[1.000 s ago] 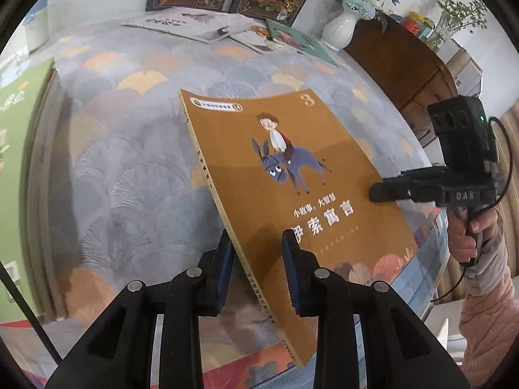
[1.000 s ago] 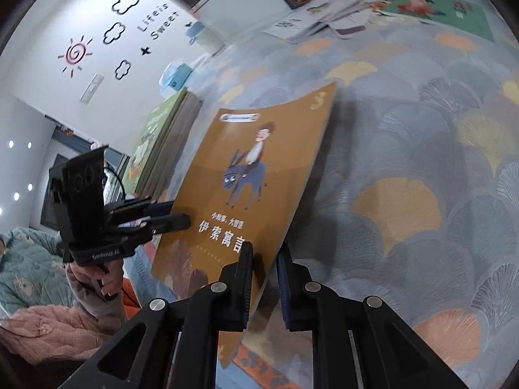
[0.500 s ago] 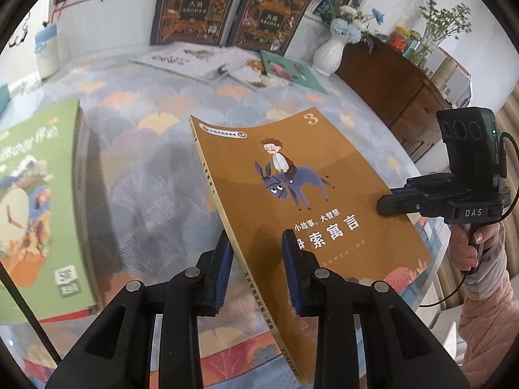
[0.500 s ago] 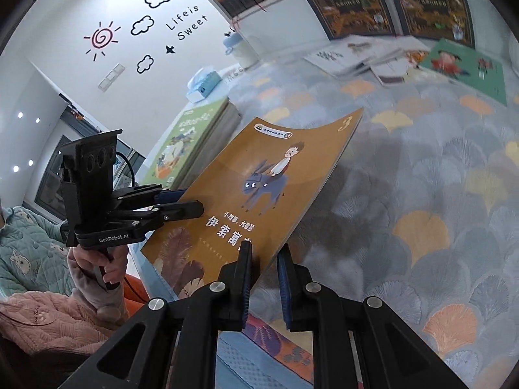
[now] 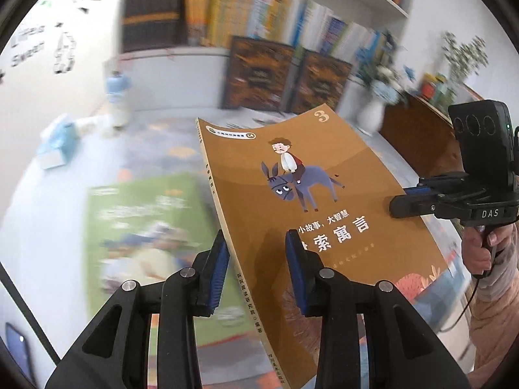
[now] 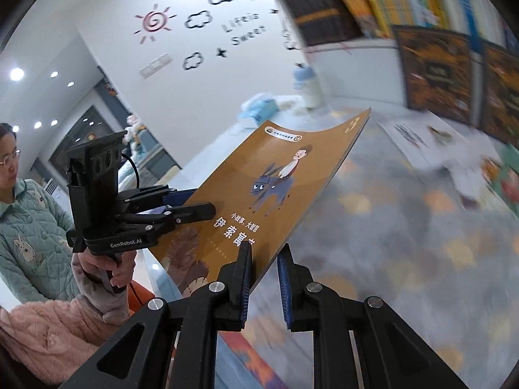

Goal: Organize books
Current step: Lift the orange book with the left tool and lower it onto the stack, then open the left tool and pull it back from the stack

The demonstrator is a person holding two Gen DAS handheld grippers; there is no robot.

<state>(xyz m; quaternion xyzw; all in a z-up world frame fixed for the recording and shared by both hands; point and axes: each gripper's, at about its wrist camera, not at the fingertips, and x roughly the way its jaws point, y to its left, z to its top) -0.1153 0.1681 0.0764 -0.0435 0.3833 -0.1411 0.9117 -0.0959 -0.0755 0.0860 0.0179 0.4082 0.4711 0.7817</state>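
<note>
The left gripper (image 5: 256, 259) straddles the orange donkey book (image 5: 311, 194) at its spine, jaws opening, pads loose. The right gripper (image 6: 263, 270) pinches its opposite edge, jaws narrow, holding the book above the table (tilted). Only the left view shows the green book (image 5: 146, 207) at 9 o'clock; only the right view shows the person's teal jacket (image 6: 29, 227).

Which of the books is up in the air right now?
The orange donkey book, numbered 3, is off the surface between both grippers; the green book lies flat on the table.
</note>
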